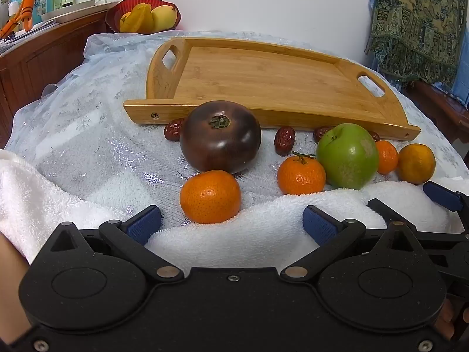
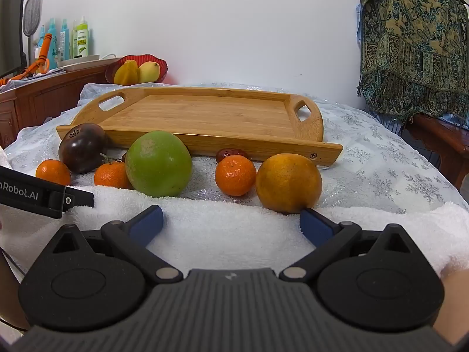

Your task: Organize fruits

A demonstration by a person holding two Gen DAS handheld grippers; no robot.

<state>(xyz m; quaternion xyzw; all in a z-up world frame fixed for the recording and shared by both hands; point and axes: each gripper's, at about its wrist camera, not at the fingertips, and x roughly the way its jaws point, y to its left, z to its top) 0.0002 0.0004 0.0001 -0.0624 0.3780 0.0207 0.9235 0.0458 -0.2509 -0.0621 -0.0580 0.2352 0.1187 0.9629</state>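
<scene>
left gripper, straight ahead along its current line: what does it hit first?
Most likely the nearest small orange: it sits just ahead of the left gripper, roughly centred between the wide-open jaws. The gripper tilts down, though, so the white towel bunched under the fruit may catch it first; depth is unclear.

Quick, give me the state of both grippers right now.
Left gripper: jaws open, holding nothing, above the white towel.
Right gripper: jaws open, holding nothing.

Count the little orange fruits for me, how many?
4. One nearest the left gripper, one left of the green fruit, two to its right.
</scene>
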